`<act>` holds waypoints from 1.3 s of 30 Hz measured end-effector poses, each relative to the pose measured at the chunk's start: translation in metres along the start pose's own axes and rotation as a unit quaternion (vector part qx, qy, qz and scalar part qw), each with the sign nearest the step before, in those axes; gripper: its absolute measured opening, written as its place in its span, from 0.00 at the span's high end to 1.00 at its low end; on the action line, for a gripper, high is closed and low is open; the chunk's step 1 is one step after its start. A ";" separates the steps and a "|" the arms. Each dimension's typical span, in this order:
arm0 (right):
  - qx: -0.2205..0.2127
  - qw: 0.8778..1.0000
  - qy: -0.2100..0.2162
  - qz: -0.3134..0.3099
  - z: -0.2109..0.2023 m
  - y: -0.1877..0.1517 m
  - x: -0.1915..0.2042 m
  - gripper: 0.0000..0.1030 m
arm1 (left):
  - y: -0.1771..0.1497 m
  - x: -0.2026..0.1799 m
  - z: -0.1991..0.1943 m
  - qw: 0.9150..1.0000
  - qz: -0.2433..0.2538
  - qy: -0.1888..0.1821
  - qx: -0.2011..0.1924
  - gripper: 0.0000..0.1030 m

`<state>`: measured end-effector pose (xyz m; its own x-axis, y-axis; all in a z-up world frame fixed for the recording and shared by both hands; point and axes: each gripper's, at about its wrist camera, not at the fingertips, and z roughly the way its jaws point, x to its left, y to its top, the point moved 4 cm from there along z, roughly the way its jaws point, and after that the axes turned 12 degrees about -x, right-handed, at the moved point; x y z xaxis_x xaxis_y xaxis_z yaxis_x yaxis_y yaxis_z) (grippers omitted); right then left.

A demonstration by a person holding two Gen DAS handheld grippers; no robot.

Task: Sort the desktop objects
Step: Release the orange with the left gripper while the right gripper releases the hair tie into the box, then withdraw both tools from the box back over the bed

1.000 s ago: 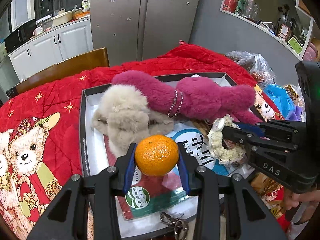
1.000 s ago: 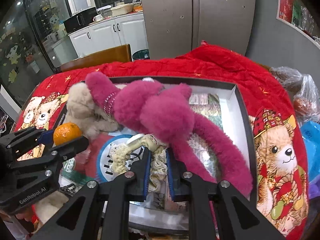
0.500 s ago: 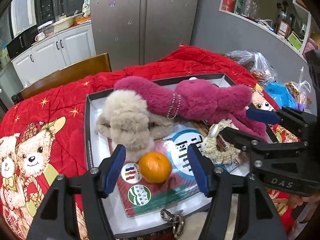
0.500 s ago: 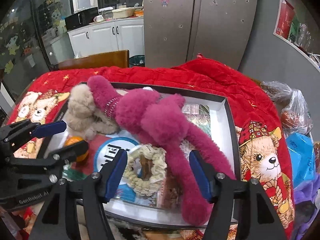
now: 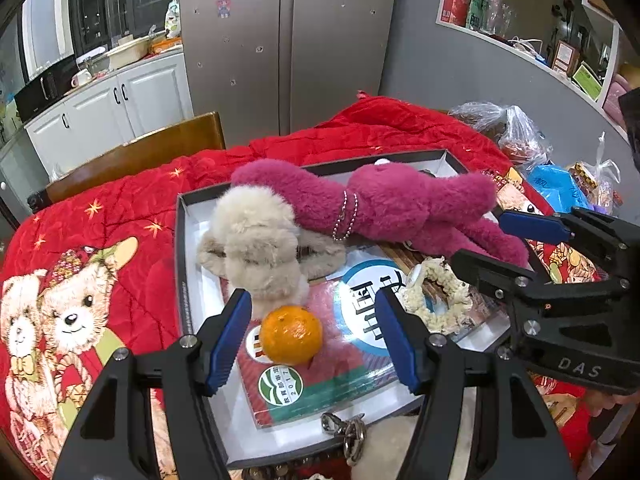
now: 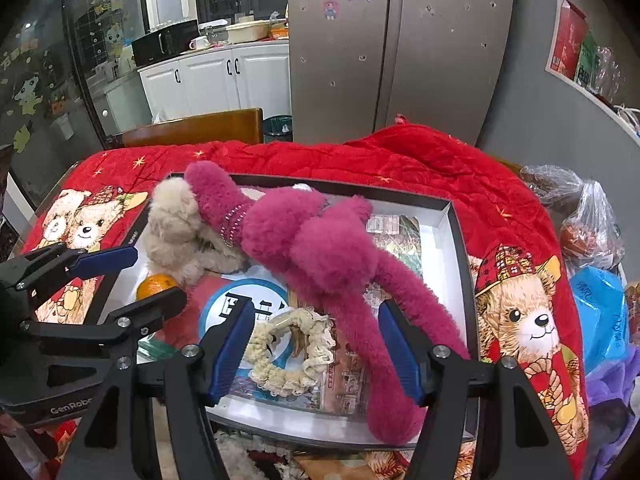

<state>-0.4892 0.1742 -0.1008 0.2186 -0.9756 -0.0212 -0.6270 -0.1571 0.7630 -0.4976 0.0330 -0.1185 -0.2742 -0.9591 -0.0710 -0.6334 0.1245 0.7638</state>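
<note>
A shallow white box with a black rim (image 5: 182,264) (image 6: 456,240) lies on a red bear-print quilt. In it lie an orange (image 5: 291,335) (image 6: 155,283), a cream scrunchie (image 5: 438,298) (image 6: 290,350), a magenta plush toy (image 5: 384,204) (image 6: 316,248), a beige plush toy (image 5: 256,240) (image 6: 180,228) and booklets (image 5: 320,376). My left gripper (image 5: 312,340) (image 6: 132,280) is open, with the orange resting between its fingers. My right gripper (image 6: 312,348) (image 5: 492,244) is open just above the scrunchie.
A keyring (image 5: 346,432) lies at the box's near edge. Plastic bags of goods (image 5: 516,132) (image 6: 588,224) and a blue packet (image 6: 600,316) sit at the right. A wooden chair (image 5: 132,156) stands behind the table, before a steel fridge (image 5: 288,40).
Both grippers opened. The left let go of the orange and the right let go of the scrunchie; both now lie in the box. Both grippers pulled back a little.
</note>
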 end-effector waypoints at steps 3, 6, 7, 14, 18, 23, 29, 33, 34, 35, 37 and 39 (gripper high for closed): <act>-0.009 1.000 -0.002 -0.007 -0.014 0.004 0.004 0.36 | 0.007 -0.001 -0.015 1.000 0.002 0.012 -0.005 0.27; -0.025 1.000 0.002 -0.006 -0.038 0.010 0.006 0.36 | 0.016 -0.003 -0.044 1.000 -0.006 0.014 -0.026 0.22; -0.032 0.999 0.002 -0.006 -0.047 0.013 0.006 0.36 | 0.018 -0.005 -0.056 0.999 -0.006 0.012 -0.032 0.21; -0.101 0.995 0.011 -0.005 -0.147 0.028 0.016 0.24 | 0.027 -0.019 -0.160 0.995 0.007 -0.001 -0.101 0.09; -0.142 0.990 0.012 -0.013 -0.200 0.031 0.027 0.23 | 0.023 -0.027 -0.216 0.991 0.015 0.001 -0.135 0.02; -0.176 0.984 0.002 -0.026 -0.255 0.018 0.041 0.21 | -0.003 -0.037 -0.275 0.985 0.032 0.022 -0.167 0.00; -0.209 0.978 -0.019 -0.022 -0.290 -0.020 0.049 0.21 | -0.058 -0.049 -0.299 0.985 0.017 0.036 -0.165 0.00; -0.203 0.979 -0.033 -0.010 -0.290 -0.054 0.043 0.21 | -0.112 -0.044 -0.297 0.983 -0.013 0.077 -0.163 0.00; -0.202 0.979 -0.039 -0.003 -0.288 -0.064 0.039 0.21 | -0.125 -0.042 -0.294 0.984 -0.031 0.075 -0.160 0.00; -0.201 0.979 -0.042 0.008 -0.284 -0.077 0.034 0.21 | -0.140 -0.039 -0.290 0.984 -0.053 0.070 -0.155 0.00; -0.192 0.979 -0.041 0.048 -0.274 -0.104 0.024 0.21 | -0.167 -0.036 -0.280 0.984 -0.089 0.047 -0.145 0.00; -0.177 0.981 -0.032 0.068 -0.263 -0.125 0.019 0.21 | -0.183 -0.035 -0.262 0.989 -0.088 0.048 -0.107 0.01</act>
<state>-0.2102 0.2160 -0.0266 0.0962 -0.9933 0.0639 -0.3452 0.0269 0.9381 -0.1825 -0.0231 -0.0879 -0.0963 -0.9821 -0.1616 -0.4943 -0.0937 0.8642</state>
